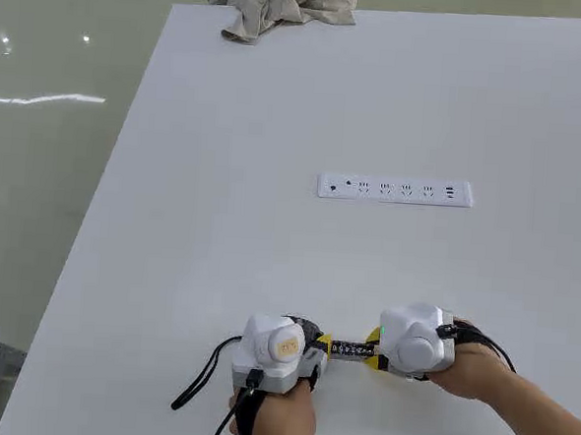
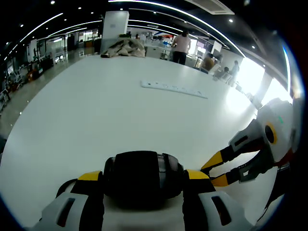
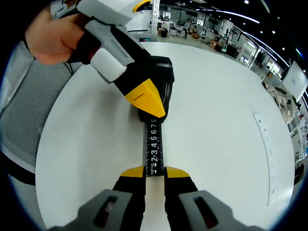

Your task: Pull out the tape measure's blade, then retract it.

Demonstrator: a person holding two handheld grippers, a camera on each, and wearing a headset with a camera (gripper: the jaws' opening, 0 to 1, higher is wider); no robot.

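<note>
- I see the tape measure [image 3: 156, 77] at the near edge of the table [image 1: 276, 128].
- My left gripper [image 2: 143, 177] is clamped tight round its black case.
- My right gripper [image 3: 154, 172] is closed, pinching the tip of the short drawn-out blade [image 3: 154, 144].

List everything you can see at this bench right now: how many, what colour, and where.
table: one, white, under everything
power strip: one, white, mid-table, beyond the grippers
cloth: one heap, beige, at the table's far edge
tape measure case: one, black, near edge, between the left gripper's jaws
blade: one, black with white numerals, a short length pulled out from case to right gripper
cord: one, black, looping on the table left of the case
people: a few, far beyond the table
left hand-held gripper: one, white with yellow tips, shut on the case
right hand-held gripper: one, same colours, shut on the blade's end
hands: two, one holding each gripper
</note>
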